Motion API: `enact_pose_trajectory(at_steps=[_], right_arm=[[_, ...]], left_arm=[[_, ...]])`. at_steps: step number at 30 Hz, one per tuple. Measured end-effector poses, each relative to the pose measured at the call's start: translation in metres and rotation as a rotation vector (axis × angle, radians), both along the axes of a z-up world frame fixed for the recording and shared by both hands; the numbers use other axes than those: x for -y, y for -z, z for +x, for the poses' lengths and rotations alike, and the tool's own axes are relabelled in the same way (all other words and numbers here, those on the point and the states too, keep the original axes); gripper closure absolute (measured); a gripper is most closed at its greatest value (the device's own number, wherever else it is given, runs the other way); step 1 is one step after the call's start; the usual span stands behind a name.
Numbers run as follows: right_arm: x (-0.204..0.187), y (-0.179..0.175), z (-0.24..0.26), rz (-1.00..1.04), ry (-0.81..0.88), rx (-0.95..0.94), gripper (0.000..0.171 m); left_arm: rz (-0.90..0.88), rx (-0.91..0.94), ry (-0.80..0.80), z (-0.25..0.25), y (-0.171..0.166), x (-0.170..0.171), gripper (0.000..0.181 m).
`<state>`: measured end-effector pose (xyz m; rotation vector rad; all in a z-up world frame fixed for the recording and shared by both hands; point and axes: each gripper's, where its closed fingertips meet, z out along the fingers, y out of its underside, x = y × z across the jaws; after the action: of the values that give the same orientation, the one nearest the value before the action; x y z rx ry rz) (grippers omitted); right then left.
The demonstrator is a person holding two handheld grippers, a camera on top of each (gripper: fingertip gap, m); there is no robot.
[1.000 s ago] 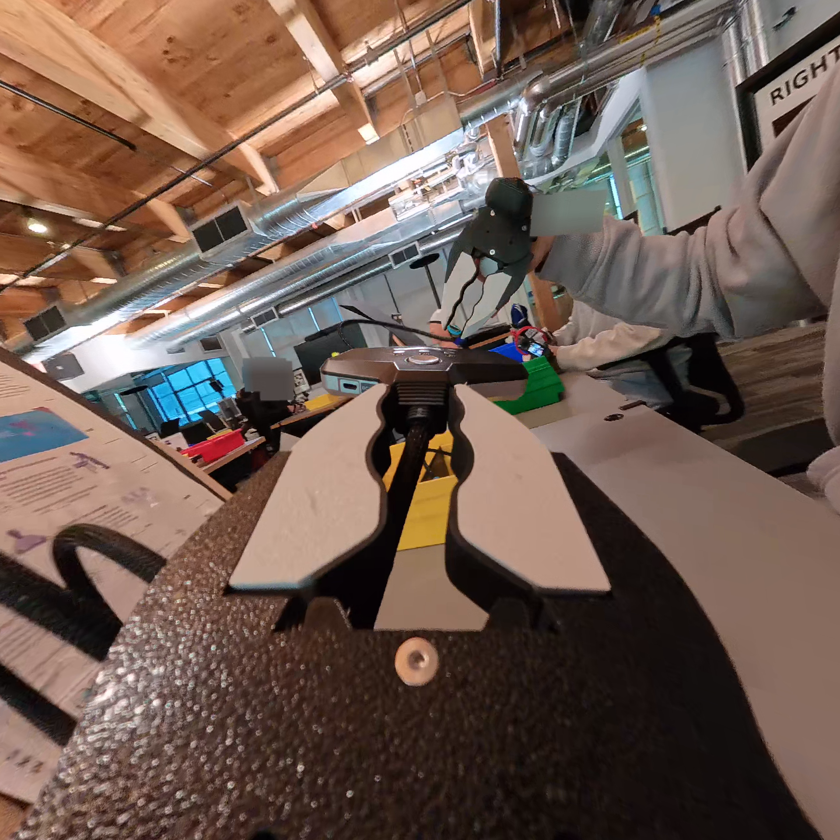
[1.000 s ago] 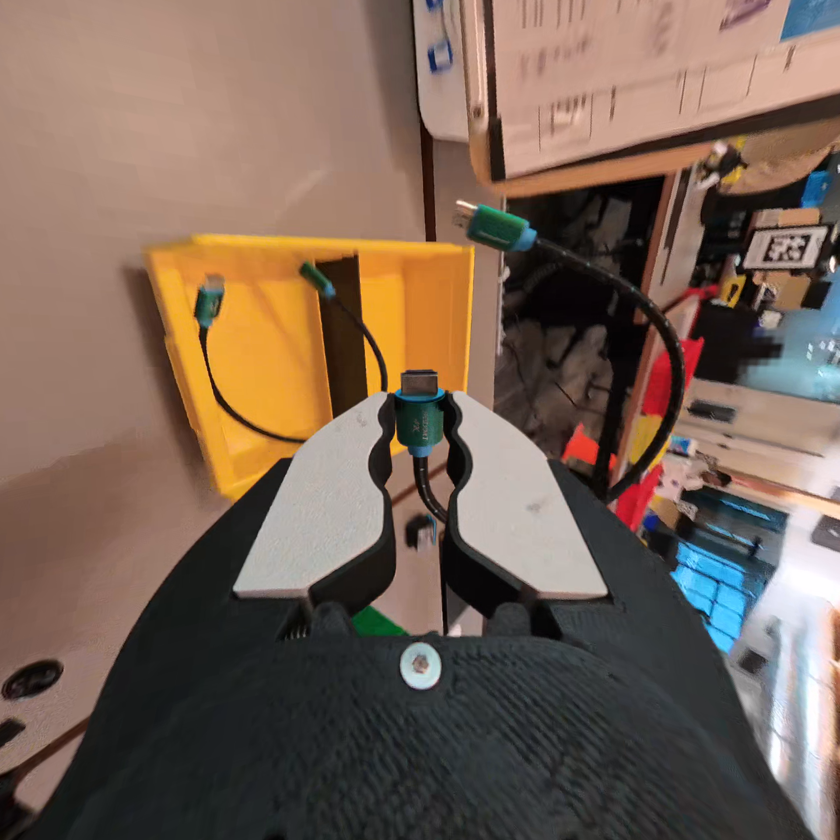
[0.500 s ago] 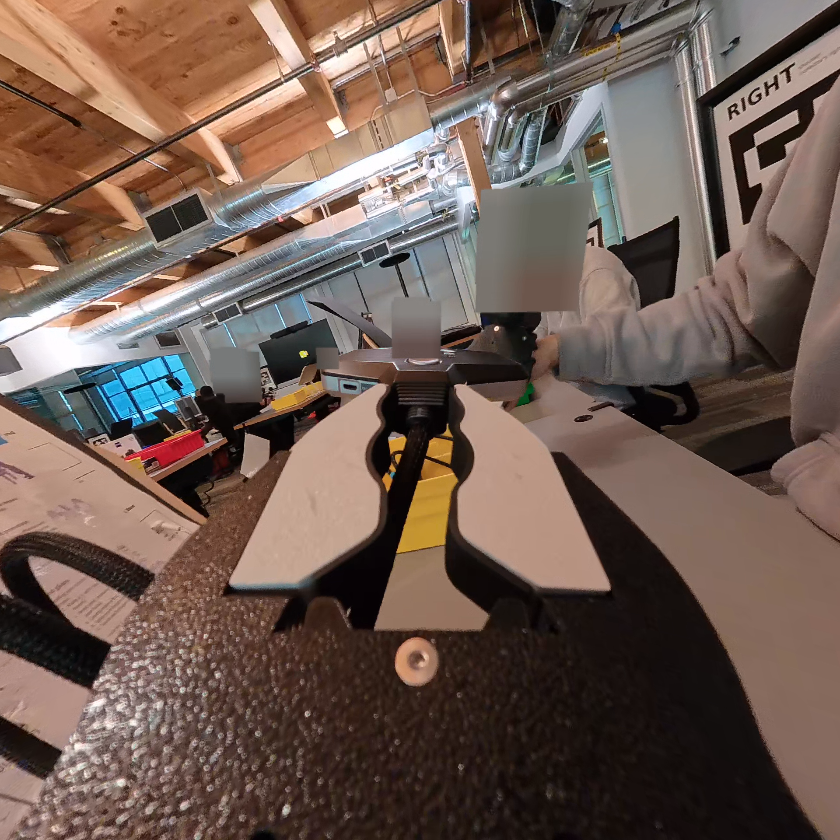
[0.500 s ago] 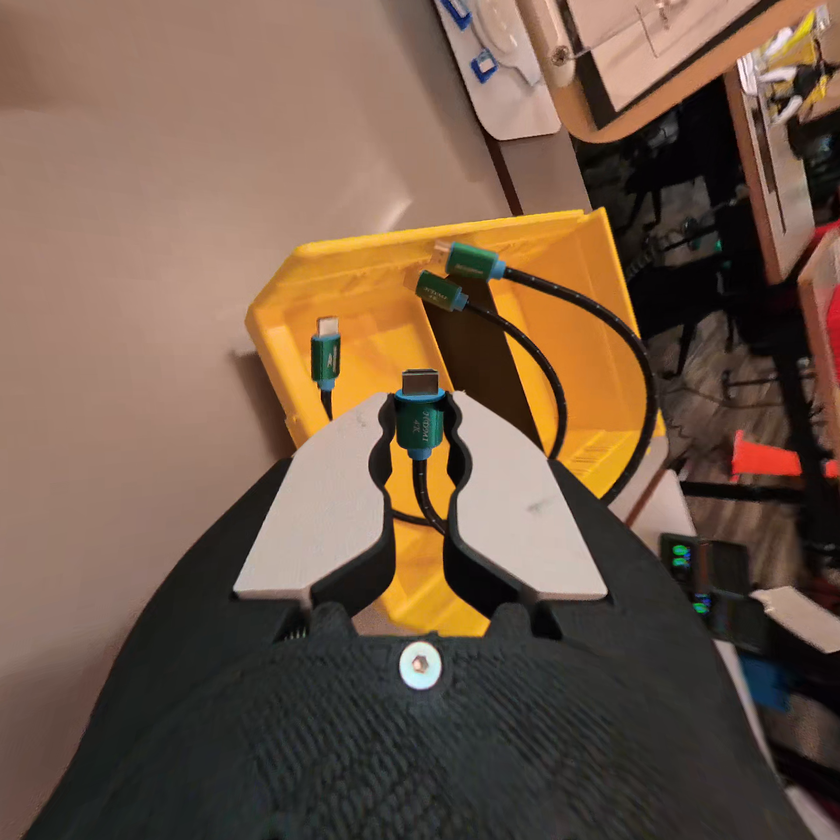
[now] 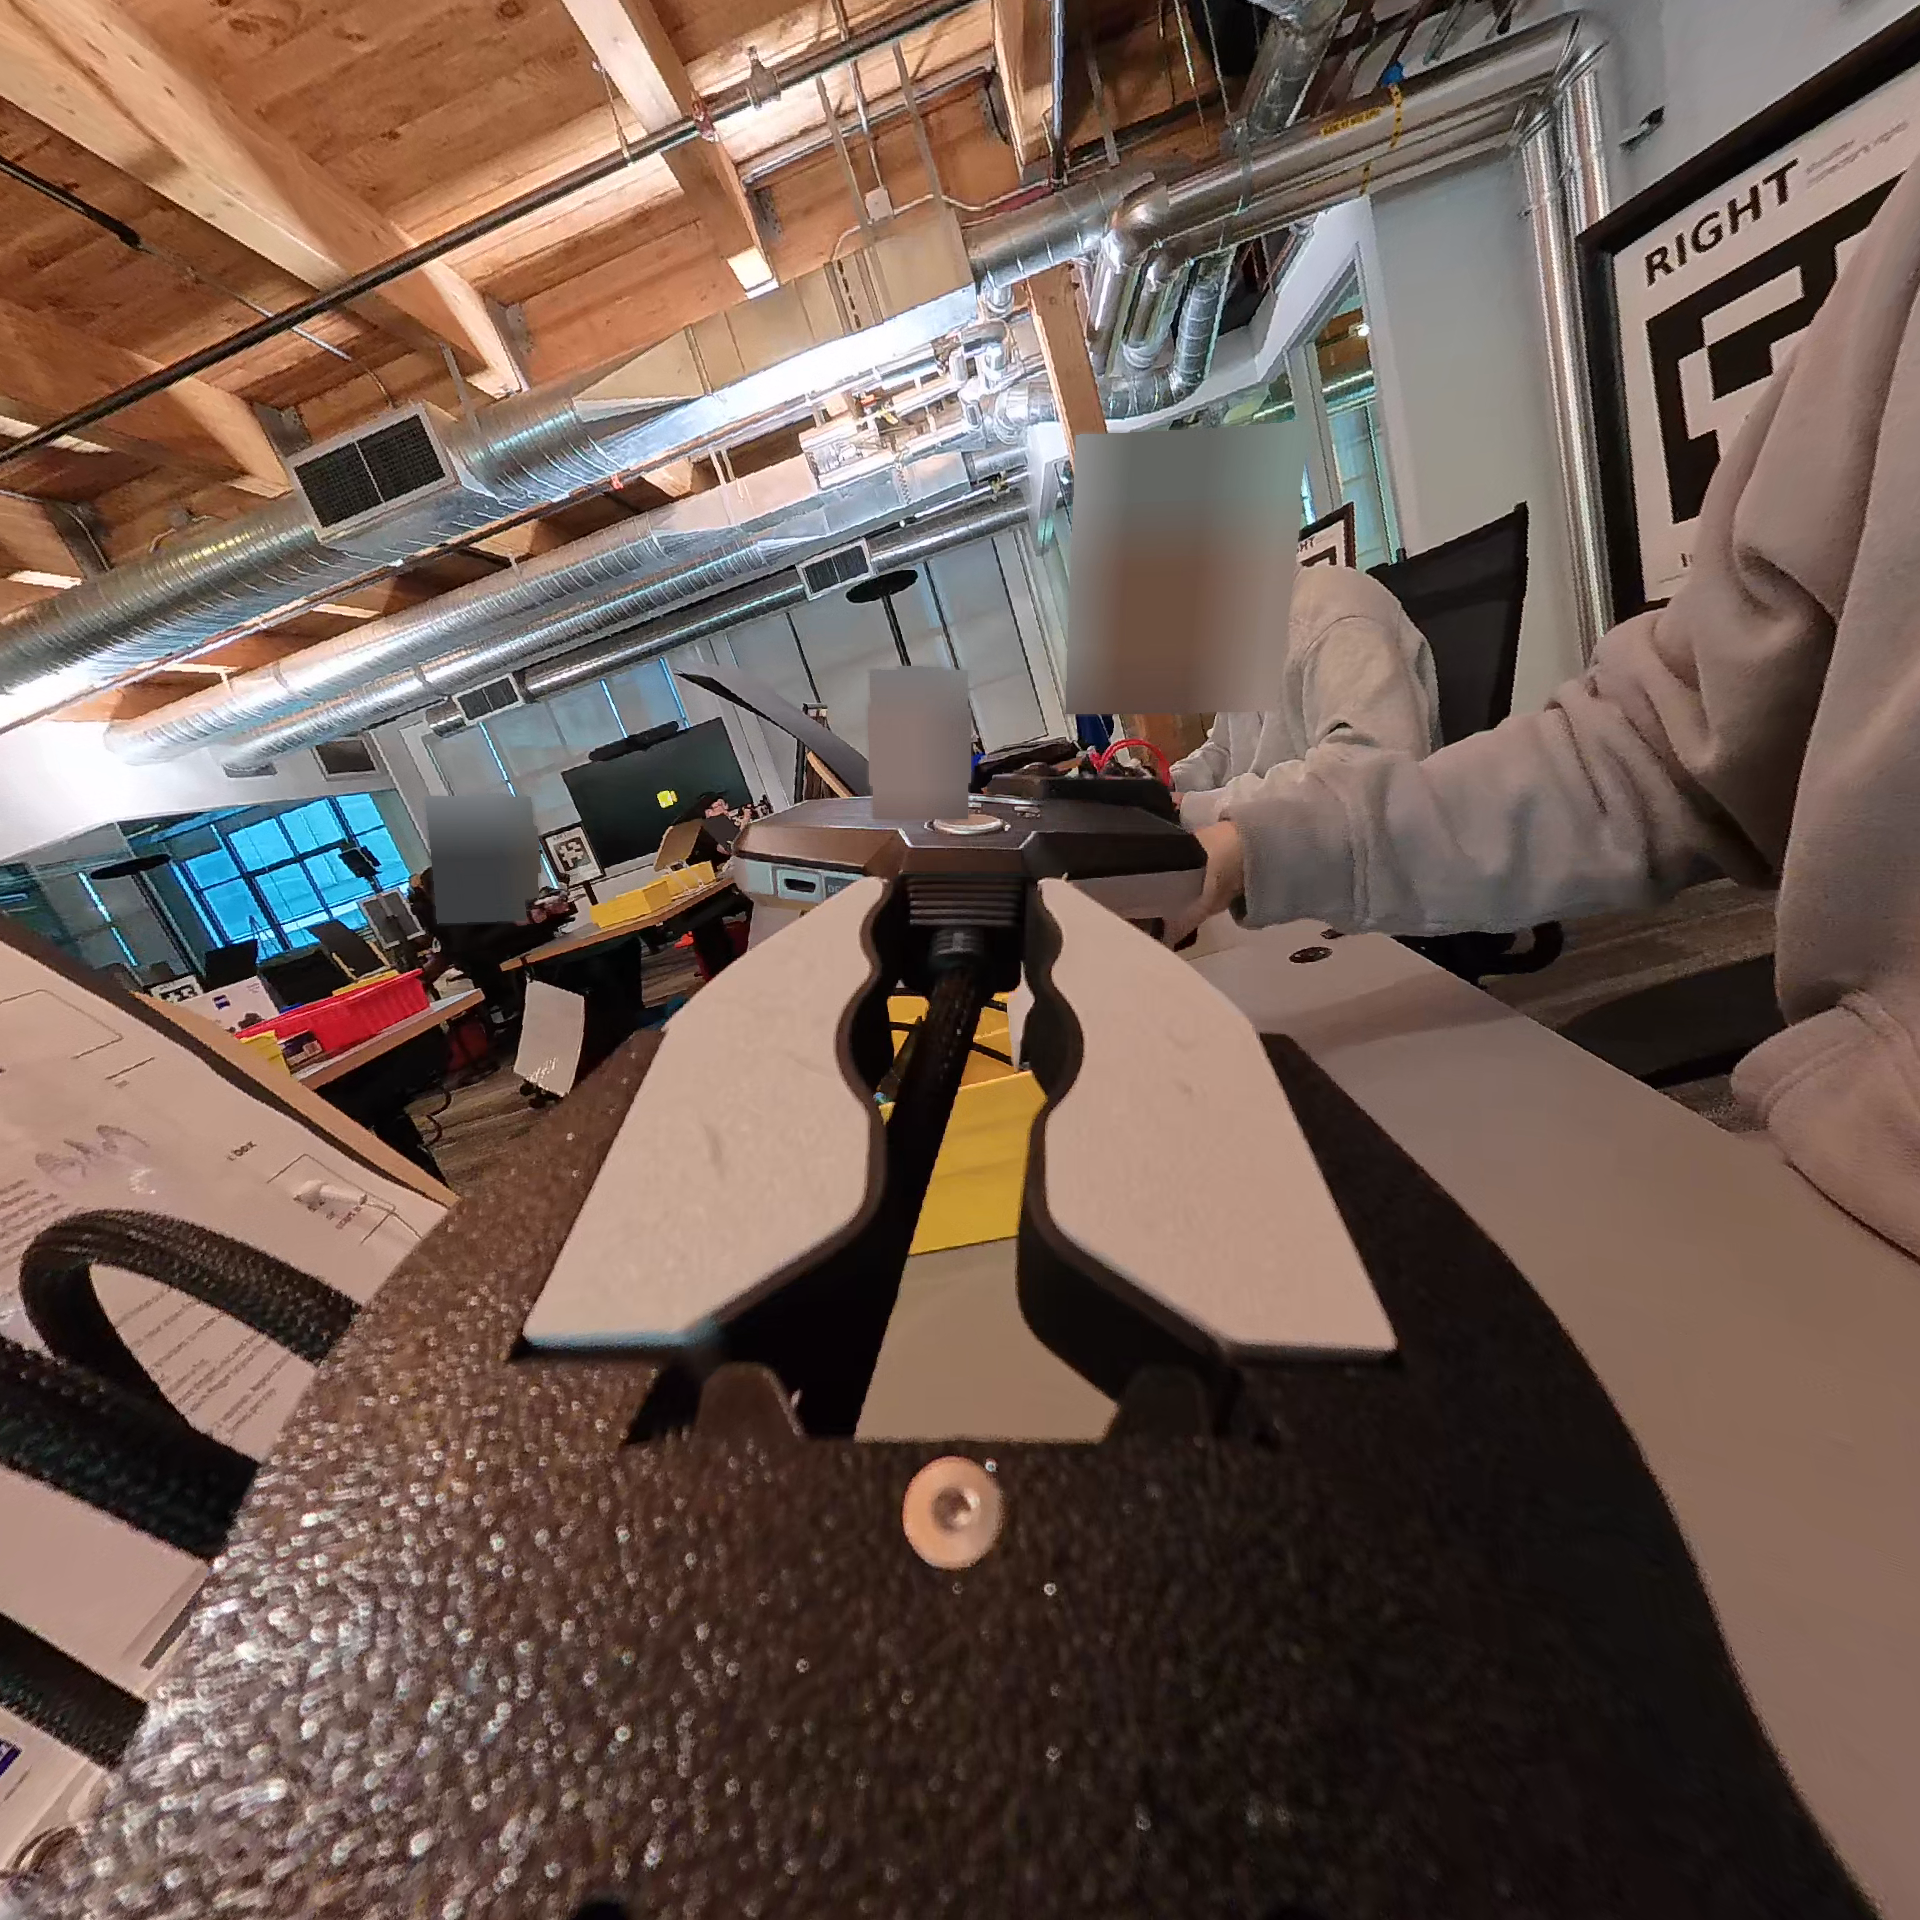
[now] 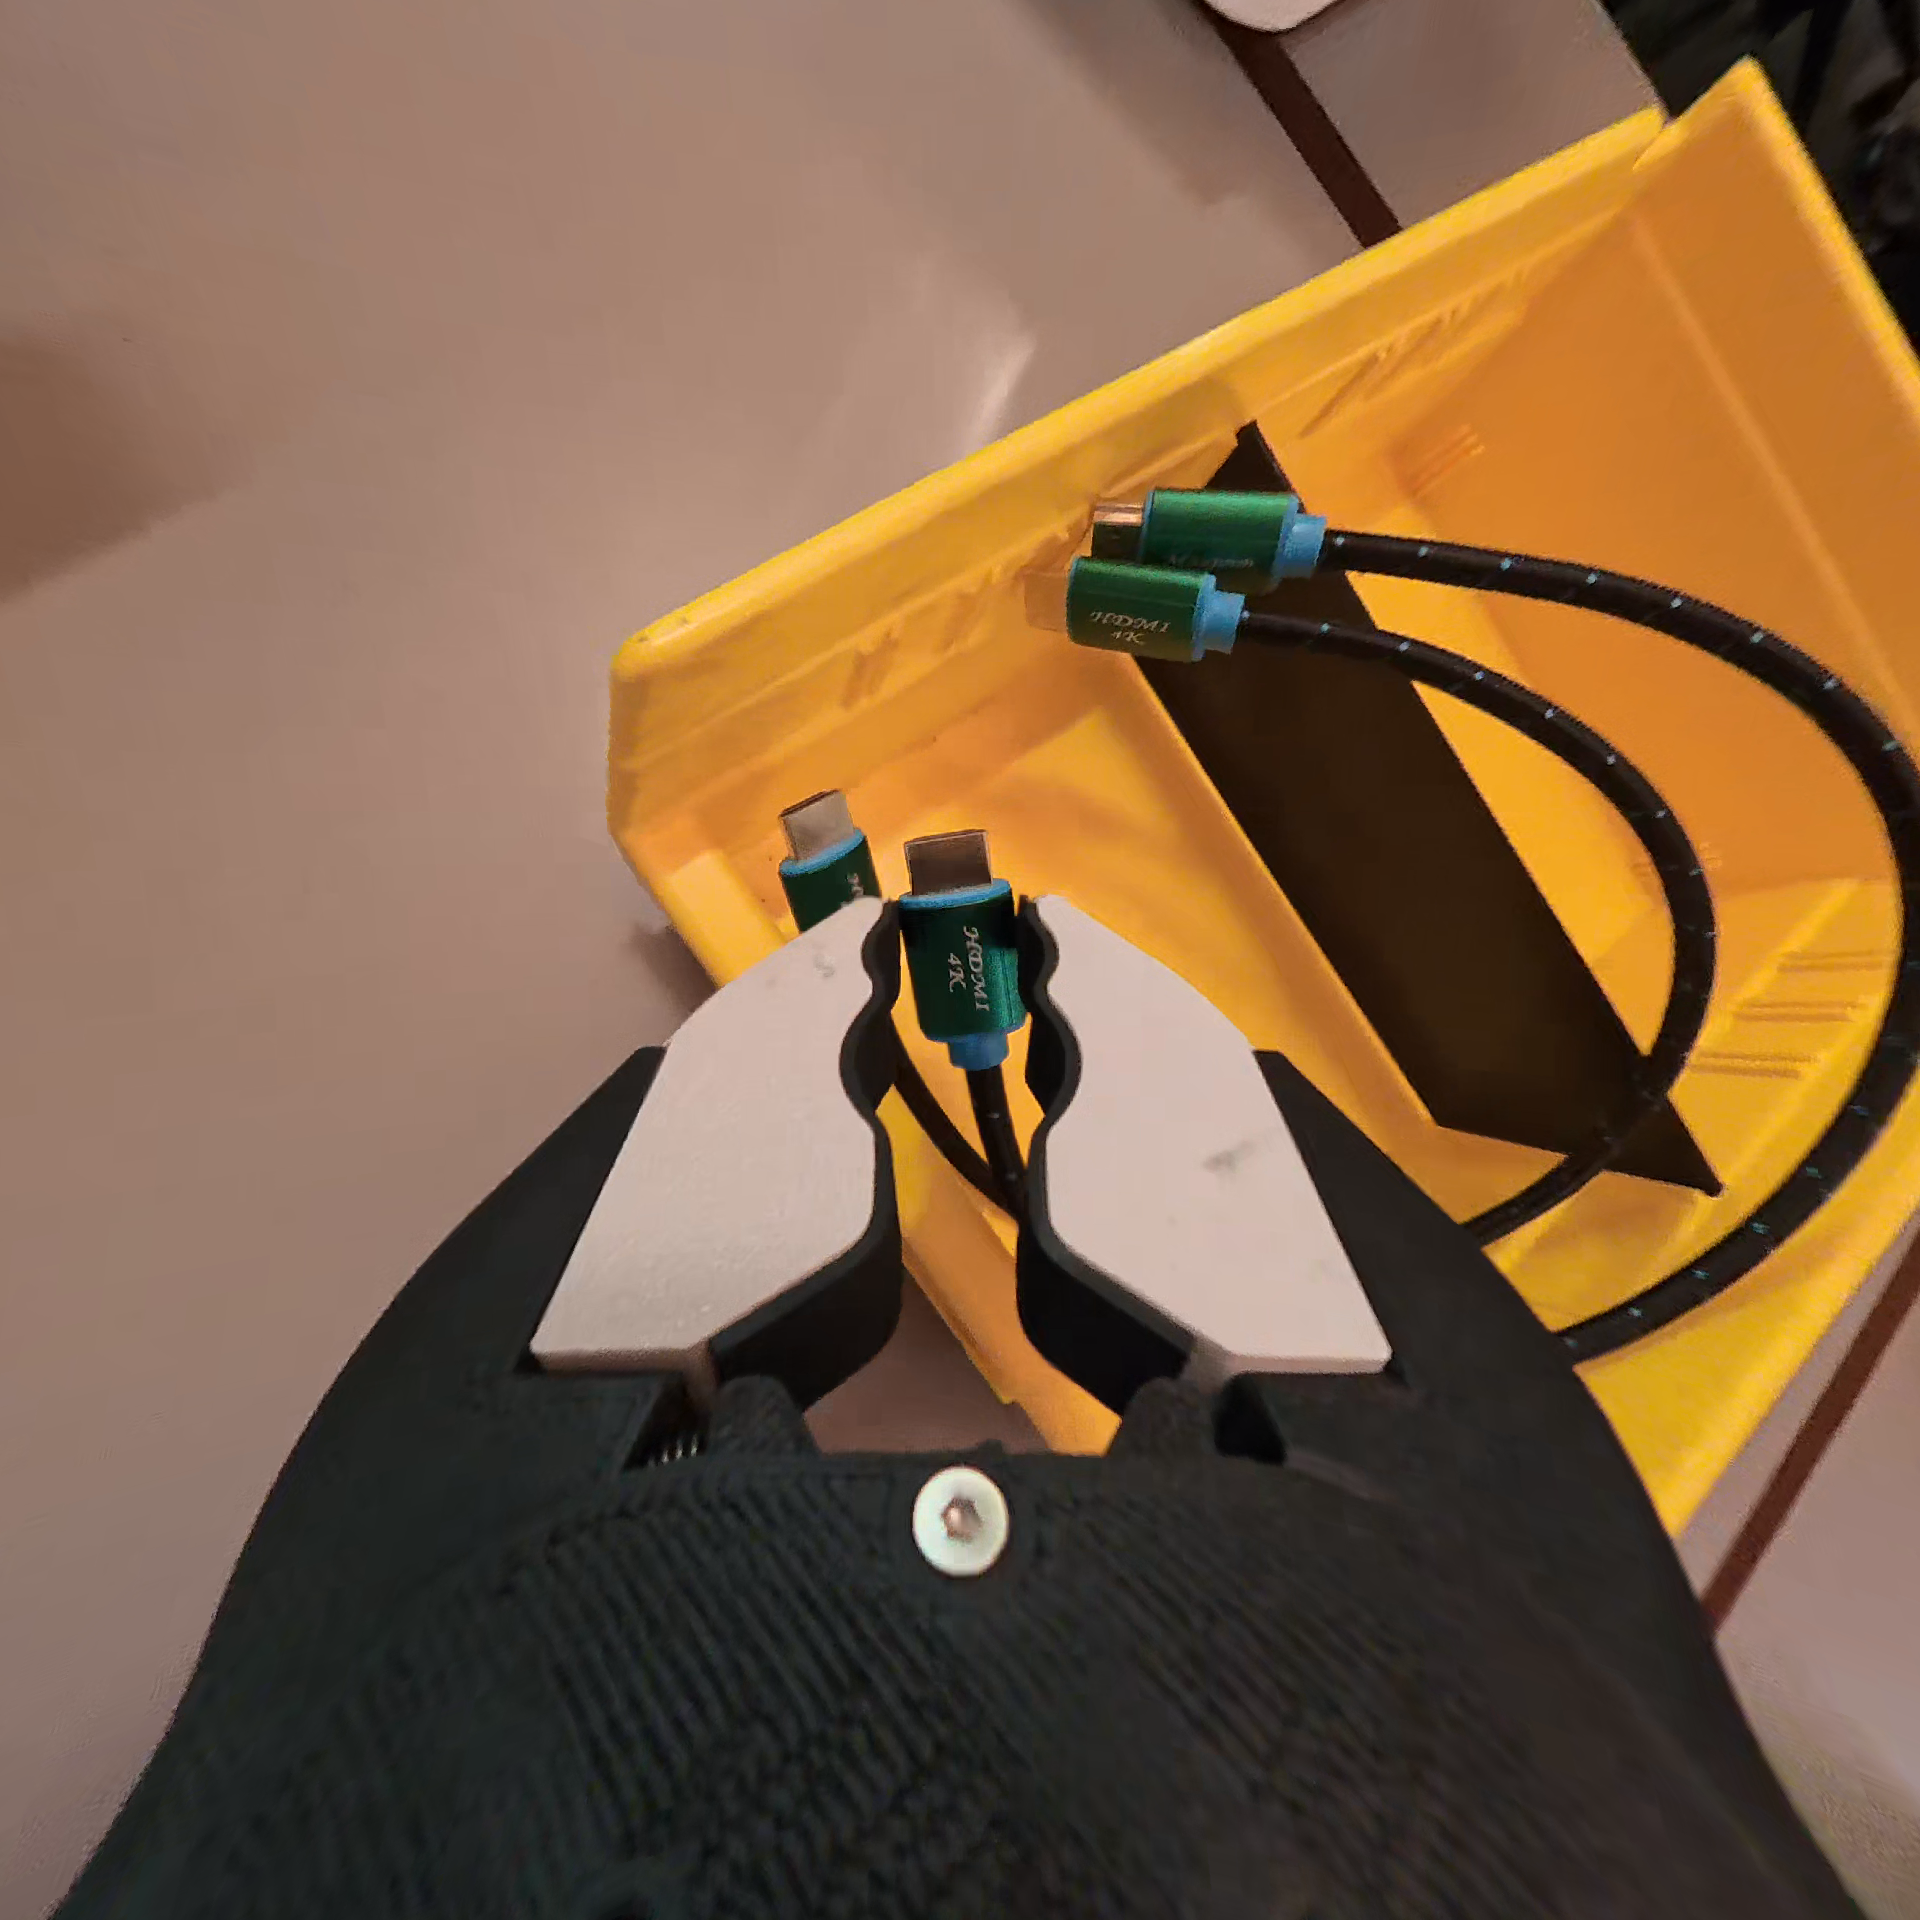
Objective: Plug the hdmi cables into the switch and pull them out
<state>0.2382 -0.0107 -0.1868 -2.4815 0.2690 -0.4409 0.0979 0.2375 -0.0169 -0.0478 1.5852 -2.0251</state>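
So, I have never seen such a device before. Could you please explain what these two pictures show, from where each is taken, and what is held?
Each picture comes from a camera mounted on a hand-held gripper, looking forward along its two grey fingers; a person holds one in each hand. In the left wrist view, the left gripper is shut on the black cable end of the switch, a flat dark box raised above the pale table. In the right wrist view, the right gripper is shut on a green HDMI plug above a yellow bin that holds three more plugs.
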Motion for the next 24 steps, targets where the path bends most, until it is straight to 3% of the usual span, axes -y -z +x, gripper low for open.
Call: enact_pose_trajectory(at_steps=[5,9,11,15,19,24], right_arm=[[-0.006,0.002,0.015,0.093,0.087,0.013,0.123],[-0.002,-0.039,0.005,0.257,0.108,0.014,0.094],[-0.01,-0.077,-0.009,0.468,0.116,-0.087,0.079],[-0.057,-0.135,-0.063,0.898,0.018,-0.624,0.087],[-0.106,-0.141,-0.104,0.96,-0.059,-0.968,0.086],[-0.15,-0.149,-0.132,0.981,-0.145,-1.184,0.098]], left_arm=[[0.009,-0.006,0.003,0.001,0.001,0.002,0.159],[0.017,-0.009,0.004,0.001,0.003,0.003,0.159],[0.012,-0.008,0.014,0.001,0.003,0.006,0.159],[0.03,-0.005,0.046,0.002,0.005,0.021,0.159],[0.062,0.005,0.097,-0.002,0.005,0.043,0.159],[0.15,0.022,0.125,-0.007,0.011,0.065,0.159]])
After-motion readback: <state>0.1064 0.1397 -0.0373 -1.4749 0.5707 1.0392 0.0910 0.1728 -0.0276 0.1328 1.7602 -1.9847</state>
